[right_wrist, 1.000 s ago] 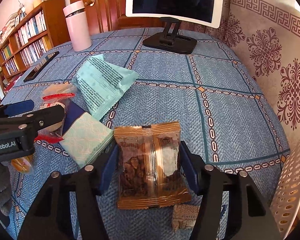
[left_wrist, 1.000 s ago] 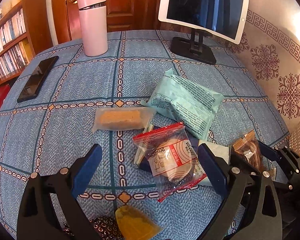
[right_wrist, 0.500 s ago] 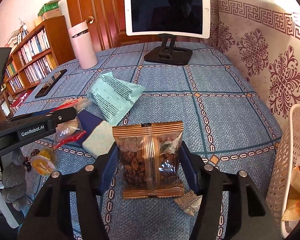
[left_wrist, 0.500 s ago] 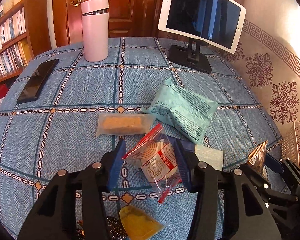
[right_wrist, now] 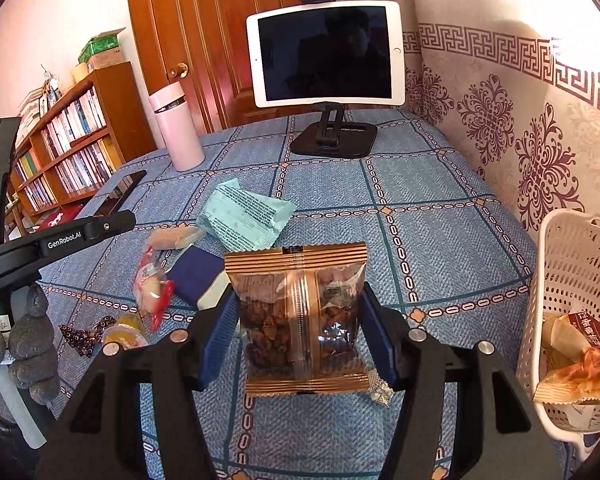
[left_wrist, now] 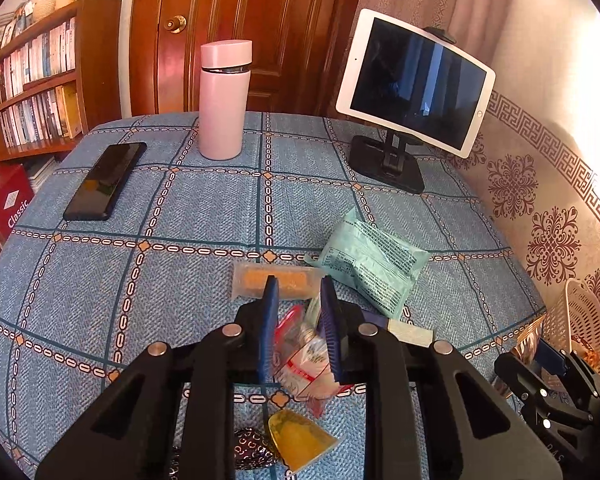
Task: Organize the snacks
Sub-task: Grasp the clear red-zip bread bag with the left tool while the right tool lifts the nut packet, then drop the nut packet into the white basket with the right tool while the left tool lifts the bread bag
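Left wrist view showed the left gripper (left_wrist: 298, 308) clenched on the red-edged snack bag (left_wrist: 306, 354), its jaws having just been closing until the blue pads pinched the crinkled film. The bag hung near the teal packet (left_wrist: 370, 266), which lay flat on the blue checked tablecloth (left_wrist: 180, 220). The right gripper (right_wrist: 300, 320) grasped the brown nut packet (right_wrist: 298, 308) by its two side edges, lifted above the cloth and close to the white basket (right_wrist: 572, 280), where one wrapped snack already sat.

The risks, as I judge them: the red-edged bag seemed held by loose film only, though the pads hid the contact, so it could slide free on the way to the basket. The nut packet was gripped across soft sides and might buckle or twist out.

Beyond the teal packet stood a pink flask (left_wrist: 224, 100), a tablet on a stand (left_wrist: 414, 84) and a dark phone (left_wrist: 106, 180); behind them a wooden door, bookshelves and patterned wallpaper.
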